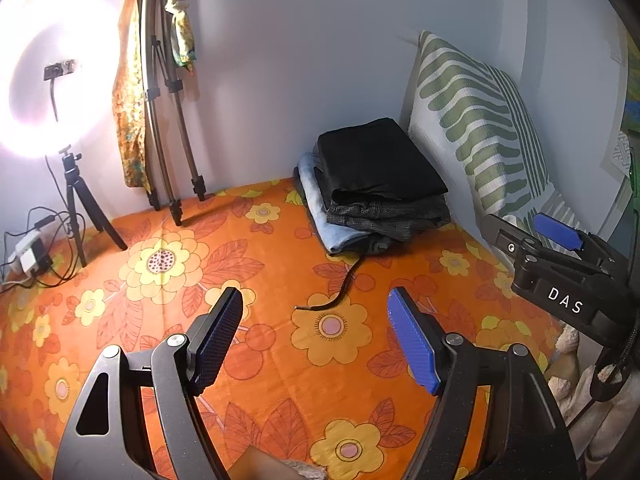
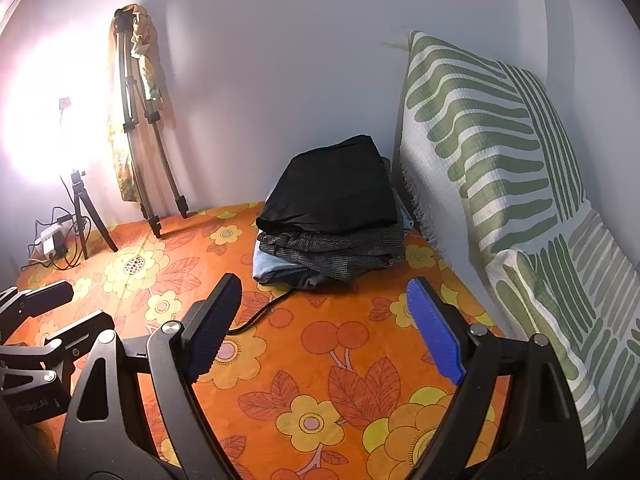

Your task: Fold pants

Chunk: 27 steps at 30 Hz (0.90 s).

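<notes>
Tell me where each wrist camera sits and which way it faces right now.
Left wrist: on the left gripper, above the orange bedspread, facing the folded stack by the wall; the right gripper shows at right.
Right wrist: on the right gripper, facing the same stack and green pillow; the left gripper shows at left.
Shared: stack, bedspread, pillow, tripod.

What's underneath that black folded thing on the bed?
Under the black folded garment lies a grey checked one, then a light blue one, all on the orange floral sheet. A black drawstring trails out. Anything deeper is covered.
</notes>
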Tool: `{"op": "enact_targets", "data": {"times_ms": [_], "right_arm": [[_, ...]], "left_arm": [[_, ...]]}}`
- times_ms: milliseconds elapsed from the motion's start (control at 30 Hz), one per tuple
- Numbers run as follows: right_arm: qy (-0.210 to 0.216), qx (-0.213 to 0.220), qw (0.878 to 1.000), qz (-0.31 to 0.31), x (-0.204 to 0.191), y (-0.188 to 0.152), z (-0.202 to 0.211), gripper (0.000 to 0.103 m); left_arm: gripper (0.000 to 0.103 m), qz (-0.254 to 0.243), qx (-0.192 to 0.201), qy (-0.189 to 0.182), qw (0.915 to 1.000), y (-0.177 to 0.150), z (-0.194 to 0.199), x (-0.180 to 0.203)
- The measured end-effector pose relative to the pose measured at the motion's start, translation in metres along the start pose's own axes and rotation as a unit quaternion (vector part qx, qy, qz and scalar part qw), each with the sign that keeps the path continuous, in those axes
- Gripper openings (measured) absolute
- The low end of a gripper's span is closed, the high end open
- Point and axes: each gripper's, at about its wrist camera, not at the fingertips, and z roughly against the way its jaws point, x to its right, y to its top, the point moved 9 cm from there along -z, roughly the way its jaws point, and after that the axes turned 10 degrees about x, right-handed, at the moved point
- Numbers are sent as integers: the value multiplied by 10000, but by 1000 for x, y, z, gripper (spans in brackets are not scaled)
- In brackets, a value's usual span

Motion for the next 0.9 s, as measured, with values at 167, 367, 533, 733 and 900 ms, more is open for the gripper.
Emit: {"op": "enact_targets", "data": {"times_ms": [167,367,533,733,900], "right_arm": [[-1,5,10000,-5,0,-1,0,87],[-16,-7,10000,-53,0,0,1,87],[-26,-8,10000,-42,0,0,2,87],[-26,-15,10000,-79,0,-1,3,87],[7,-16,10000,-75,-2,-1,3,87]], "left_arm": [[75,-10,11,-8,10000,1,1,0],[75,-37,25,-23,10000,2,3,3],[75,-67,38,-30,10000,3,4,4],[75,-67,37,-35,10000,2,5,4],[75,-62,39,-33,10000,2,5,4]]}}
